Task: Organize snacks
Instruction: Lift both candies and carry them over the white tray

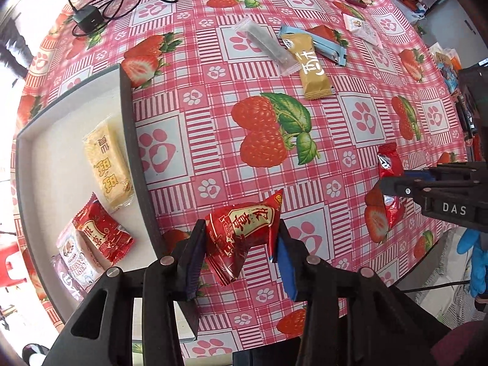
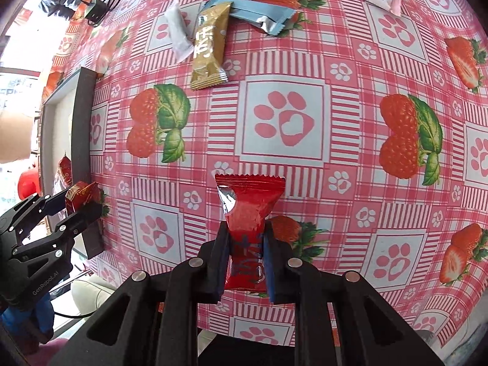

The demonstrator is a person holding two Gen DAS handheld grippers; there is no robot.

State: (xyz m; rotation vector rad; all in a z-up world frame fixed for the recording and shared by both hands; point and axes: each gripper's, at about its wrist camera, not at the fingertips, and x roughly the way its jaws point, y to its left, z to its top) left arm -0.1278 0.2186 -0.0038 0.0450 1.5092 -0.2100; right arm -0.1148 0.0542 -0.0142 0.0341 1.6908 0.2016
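My left gripper point(image 1: 241, 238) is shut on a red snack packet with gold print point(image 1: 241, 235), held above the table just right of the grey tray point(image 1: 128, 122). It also shows in the right wrist view point(image 2: 82, 201). My right gripper point(image 2: 245, 253) is shut on a plain red snack packet point(image 2: 248, 213) above the table's near edge; it shows in the left wrist view point(image 1: 390, 167) at the right. The tray holds a yellow packet point(image 1: 106, 170), a red packet point(image 1: 103, 235) and a white packet point(image 1: 73, 253).
On the strawberry tablecloth at the far side lie a gold packet point(image 1: 311, 67), a clear-white packet point(image 1: 265, 45), a blue packet point(image 1: 323, 45) and a pink-white packet point(image 1: 361, 27). A black charger with cables point(image 1: 88, 18) lies at the far left. More packets lie off the right edge.
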